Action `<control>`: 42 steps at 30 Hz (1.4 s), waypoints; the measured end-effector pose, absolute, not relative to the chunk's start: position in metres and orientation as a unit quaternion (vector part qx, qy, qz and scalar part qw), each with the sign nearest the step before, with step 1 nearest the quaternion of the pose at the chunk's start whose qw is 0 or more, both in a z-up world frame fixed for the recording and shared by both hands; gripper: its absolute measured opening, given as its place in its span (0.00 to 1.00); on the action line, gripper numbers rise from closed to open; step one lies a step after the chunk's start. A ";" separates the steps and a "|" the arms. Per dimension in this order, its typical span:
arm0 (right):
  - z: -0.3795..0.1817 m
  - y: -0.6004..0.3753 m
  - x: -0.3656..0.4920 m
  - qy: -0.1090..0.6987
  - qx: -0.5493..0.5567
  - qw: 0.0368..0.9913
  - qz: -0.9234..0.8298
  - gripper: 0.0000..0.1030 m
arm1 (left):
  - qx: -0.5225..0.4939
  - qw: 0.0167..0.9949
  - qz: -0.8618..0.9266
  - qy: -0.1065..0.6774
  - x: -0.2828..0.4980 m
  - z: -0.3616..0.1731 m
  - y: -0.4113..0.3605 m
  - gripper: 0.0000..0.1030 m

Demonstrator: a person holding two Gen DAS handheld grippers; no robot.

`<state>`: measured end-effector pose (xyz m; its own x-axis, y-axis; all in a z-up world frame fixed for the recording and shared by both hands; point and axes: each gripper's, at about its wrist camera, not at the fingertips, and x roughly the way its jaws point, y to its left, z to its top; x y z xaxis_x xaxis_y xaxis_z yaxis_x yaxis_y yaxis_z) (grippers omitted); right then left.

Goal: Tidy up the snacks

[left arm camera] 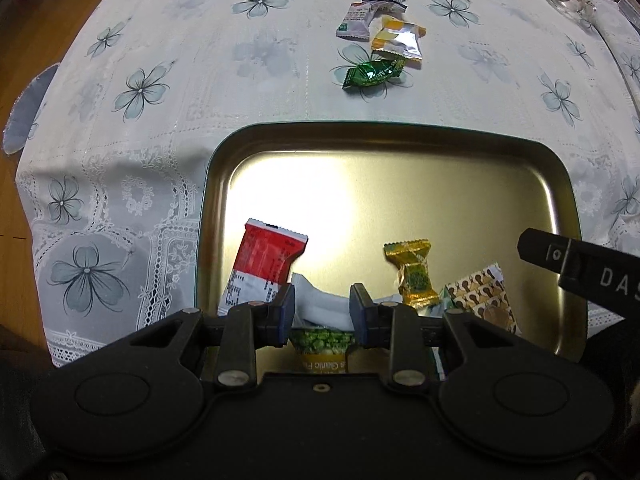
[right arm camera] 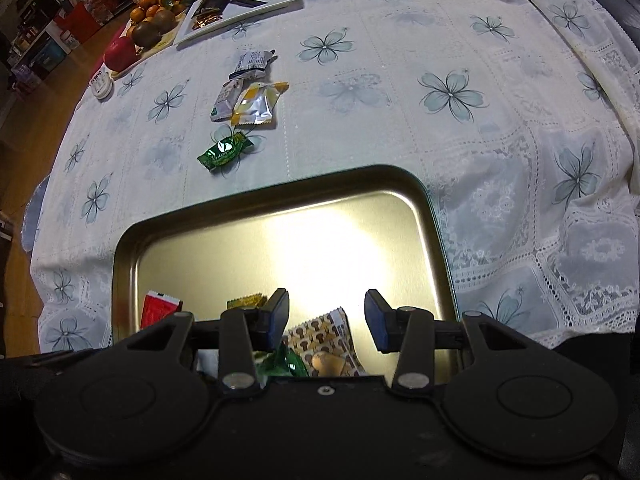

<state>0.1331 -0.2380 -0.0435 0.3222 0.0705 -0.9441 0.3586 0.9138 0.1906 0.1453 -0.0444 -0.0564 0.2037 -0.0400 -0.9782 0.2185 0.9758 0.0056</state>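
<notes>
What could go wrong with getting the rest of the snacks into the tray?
1. The yellow packet overlaps the grey packet, so a grab might drag both or push one away.
2. The green candy is small and shiny, so it could slip from the fingers.
3. The tray snacks crowd its near end under both grippers, so a dropped snack may land on top and slide.

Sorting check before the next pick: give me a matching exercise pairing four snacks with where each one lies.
Column one:
1. red packet
2. green candy
3. gold candy
4. yellow-silver packet

Column two:
A. on the tablecloth, closest to the tin tray
B. in the tray, left part
C. on the tablecloth, just beyond the green one
D. in the tray, beside the mushroom-print packet

Pairs: 1-B, 2-A, 3-D, 4-C
</notes>
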 end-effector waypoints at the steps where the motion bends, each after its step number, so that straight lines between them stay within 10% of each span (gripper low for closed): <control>1: -0.045 -0.239 0.140 0.576 0.186 0.791 -0.092 0.44 | 0.070 0.772 -0.082 0.626 0.150 -0.058 -0.044 0.39; 35: -0.127 -0.217 0.372 0.585 0.137 0.792 -0.104 0.53 | 0.053 0.763 -0.063 0.641 0.217 -0.074 -0.021 0.39; 42: -0.128 -0.234 0.358 0.589 0.143 0.789 -0.095 0.13 | 0.053 0.765 -0.084 0.636 0.236 -0.067 -0.025 0.39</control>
<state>0.3577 -0.2337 -0.1280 0.2872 0.0189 -0.9577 0.3191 0.9408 0.1143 0.2362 -0.0247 -0.0668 0.1758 -0.0601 -0.9826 0.1960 0.9803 -0.0249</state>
